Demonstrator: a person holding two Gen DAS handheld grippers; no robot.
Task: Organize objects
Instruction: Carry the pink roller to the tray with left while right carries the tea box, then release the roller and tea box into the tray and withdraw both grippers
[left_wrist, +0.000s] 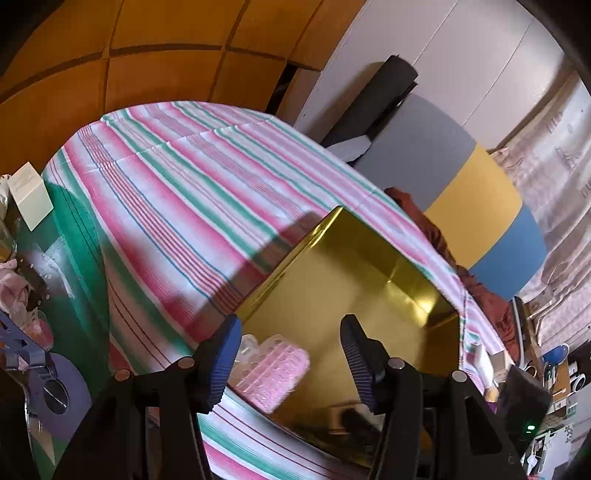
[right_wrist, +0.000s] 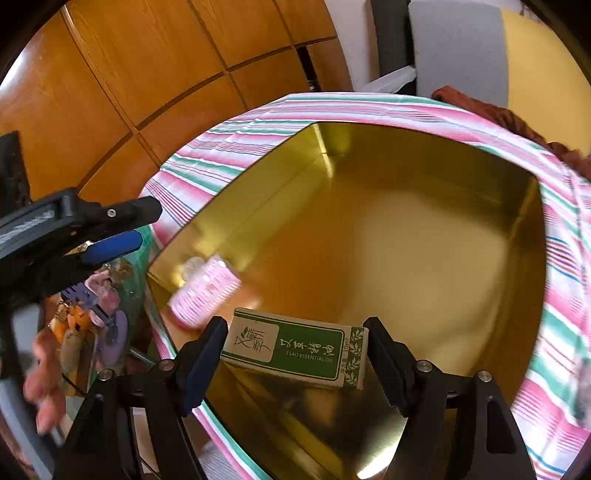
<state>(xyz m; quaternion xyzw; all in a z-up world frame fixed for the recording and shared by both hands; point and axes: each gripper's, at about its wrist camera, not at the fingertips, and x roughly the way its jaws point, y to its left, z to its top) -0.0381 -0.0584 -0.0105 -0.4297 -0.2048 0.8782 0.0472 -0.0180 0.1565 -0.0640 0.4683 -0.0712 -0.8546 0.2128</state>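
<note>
The small green-and-white carton marked essential oil sits between the jaws of the right gripper, held by its two short ends over the near part of the shiny gold box on the striped cloth; it is likely light thin card around a little glass bottle, so a gentle squeeze on the stiffer ends suits it better than on the broad faces. The left gripper hangs open and empty just above the pink bottle lying in that box, which looks smooth, round and prone to roll
</note>
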